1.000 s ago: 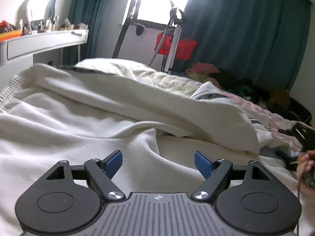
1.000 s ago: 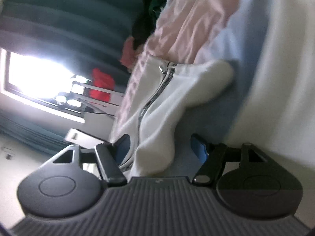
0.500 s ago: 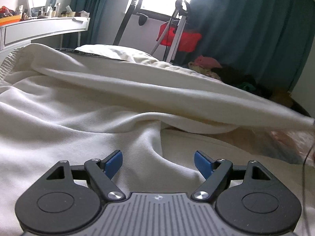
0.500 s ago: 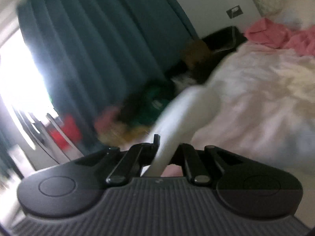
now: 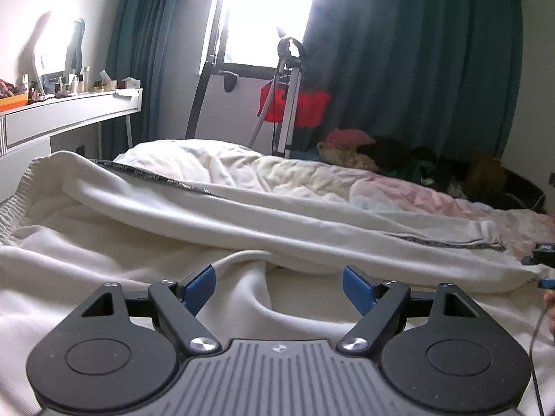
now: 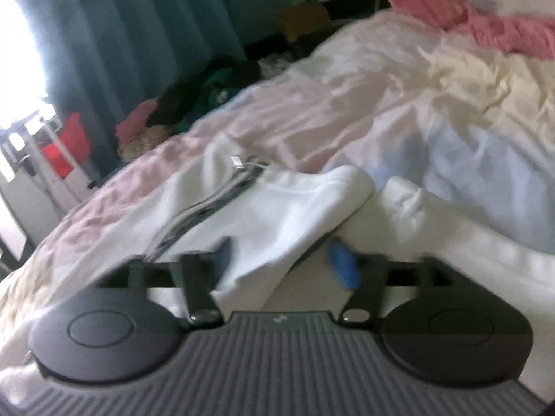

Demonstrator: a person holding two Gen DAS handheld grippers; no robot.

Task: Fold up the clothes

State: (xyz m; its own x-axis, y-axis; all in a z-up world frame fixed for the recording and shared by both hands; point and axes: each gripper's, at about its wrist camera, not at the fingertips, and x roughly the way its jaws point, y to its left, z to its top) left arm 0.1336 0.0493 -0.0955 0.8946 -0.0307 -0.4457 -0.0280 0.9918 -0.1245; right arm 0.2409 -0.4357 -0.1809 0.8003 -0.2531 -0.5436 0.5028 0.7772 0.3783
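1. While both tongs are spread and gripping nothing, I judge the step in hand to be laying the white zip-up garment [image 5: 242, 215] flat on the bed [image 6: 399, 111] before the next fold, so I would not grab yet.
2. My left tongs [image 5: 279, 286] hover low over a raised ridge of cream fabric; I would pinch that ridge only after the layer below is smooth, or I trap a crease.
3. My right tongs [image 6: 284, 263] sit just over the garment's loose end, which lies between the open fingers. Closing now would likely catch both layers.
4. From the left wrist I see the garment's full length and its ribbed hem [image 5: 17, 194], plus the desk [image 5: 69, 118] by the wall.
5. Only the right wrist shows the zipper pull [image 6: 239, 161] and the pink clothing [image 6: 485, 27] further up the bed, though that view is blurred.
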